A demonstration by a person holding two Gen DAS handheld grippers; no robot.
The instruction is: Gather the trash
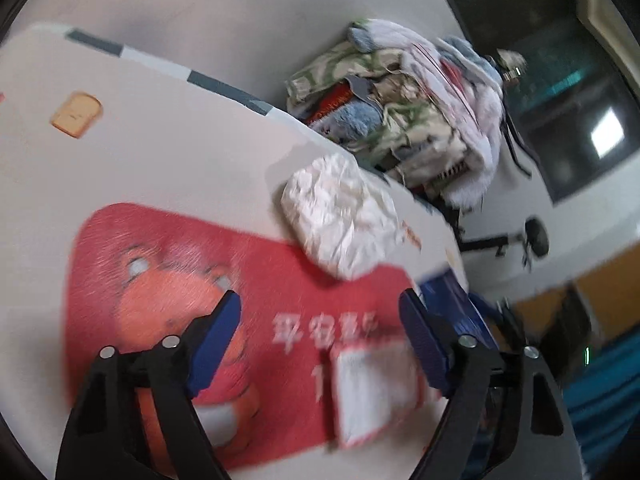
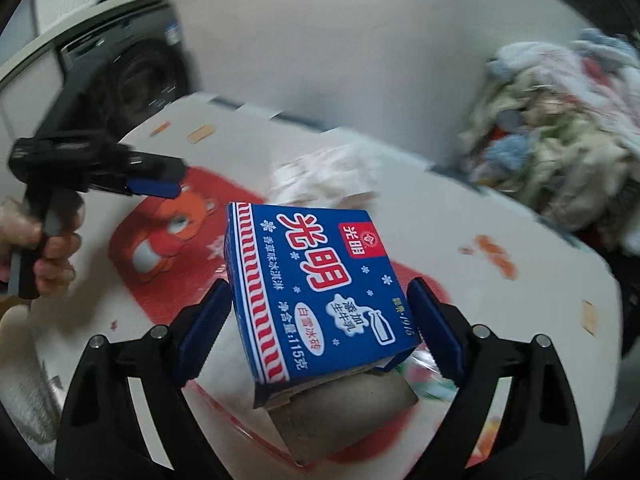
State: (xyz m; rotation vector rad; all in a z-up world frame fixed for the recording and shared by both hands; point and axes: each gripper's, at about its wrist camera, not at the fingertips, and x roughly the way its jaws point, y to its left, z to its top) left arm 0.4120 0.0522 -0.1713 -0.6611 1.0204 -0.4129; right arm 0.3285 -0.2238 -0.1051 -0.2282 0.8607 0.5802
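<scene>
A blue ice-cream carton [image 2: 316,292] with white and red lettering lies tilted on the table, its torn grey end towards me. My right gripper [image 2: 320,304] is open around it, a blue pad close to each side, with no clear press. A crumpled white paper [image 1: 340,220] lies on the cloth, partly over the red bear print [image 1: 180,280]; the right wrist view shows the paper [image 2: 324,180] beyond the carton. My left gripper [image 1: 320,320] hangs open over the red print, short of the paper, with nothing between its fingers. The carton's corner [image 1: 444,292] shows by its right finger.
A person's hand [image 2: 52,248] holds the left gripper [image 2: 176,178] at the left. A heap of clothes [image 1: 400,100] [image 2: 560,140] is piled beyond the table's far edge. A washing machine [image 2: 132,80] stands behind. A blurred white rectangle [image 1: 372,392] lies on the red print.
</scene>
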